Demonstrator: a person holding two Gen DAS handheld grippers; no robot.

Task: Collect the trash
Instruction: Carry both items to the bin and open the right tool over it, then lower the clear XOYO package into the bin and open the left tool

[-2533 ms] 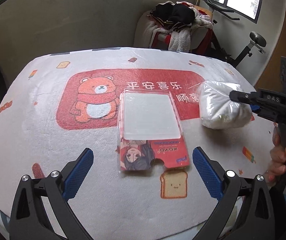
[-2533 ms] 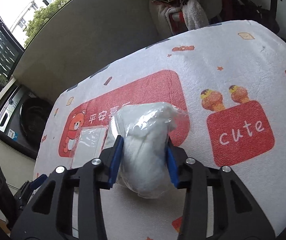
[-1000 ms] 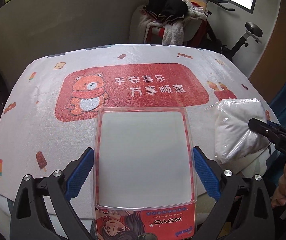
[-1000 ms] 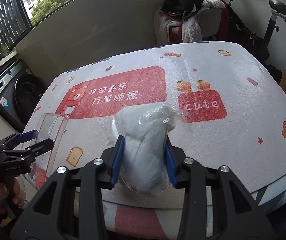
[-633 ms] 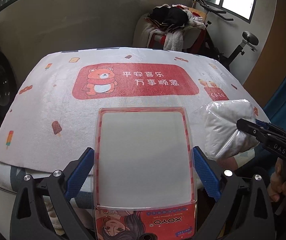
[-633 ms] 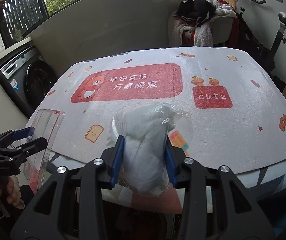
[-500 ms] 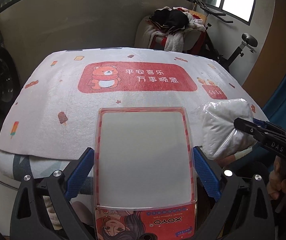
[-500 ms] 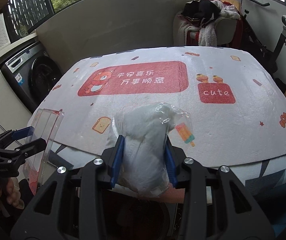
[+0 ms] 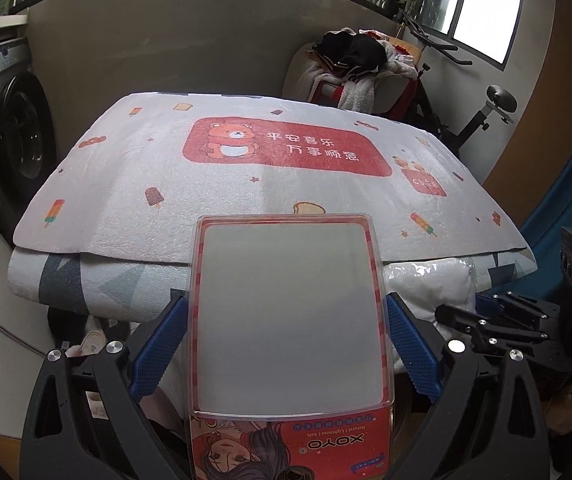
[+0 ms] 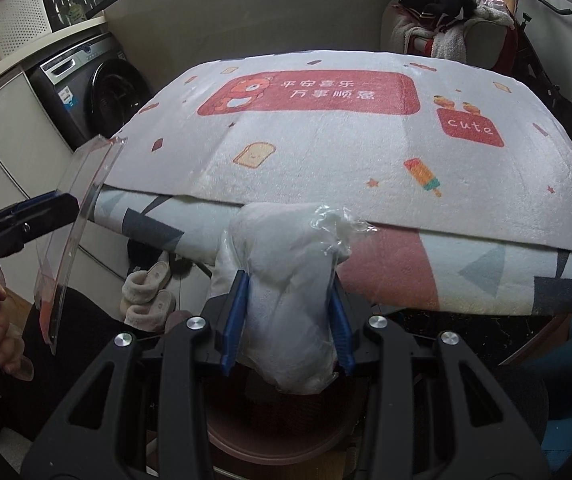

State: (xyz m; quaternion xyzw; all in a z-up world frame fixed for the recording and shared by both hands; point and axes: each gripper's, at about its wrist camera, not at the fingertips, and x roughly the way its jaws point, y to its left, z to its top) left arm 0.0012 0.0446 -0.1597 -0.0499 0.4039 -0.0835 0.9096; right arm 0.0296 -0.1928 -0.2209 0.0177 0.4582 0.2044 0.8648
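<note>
Left wrist view: left gripper, blue pads clamped on clear plastic blister pack w/ red printed card, held off the table's front edge. Right wrist view: right gripper squeezes crinkly white plastic-wrapped bundle, below white cartoon-print tablecloth.

The blister pack is clear plastic with a red-and-white striped border and a red card bearing a cartoon girl. The plastic bag is clear around white stuffing. The worktop cover is white with a red bear panel, popsicles and toast. Both grippers are black with blue fingers.
</note>
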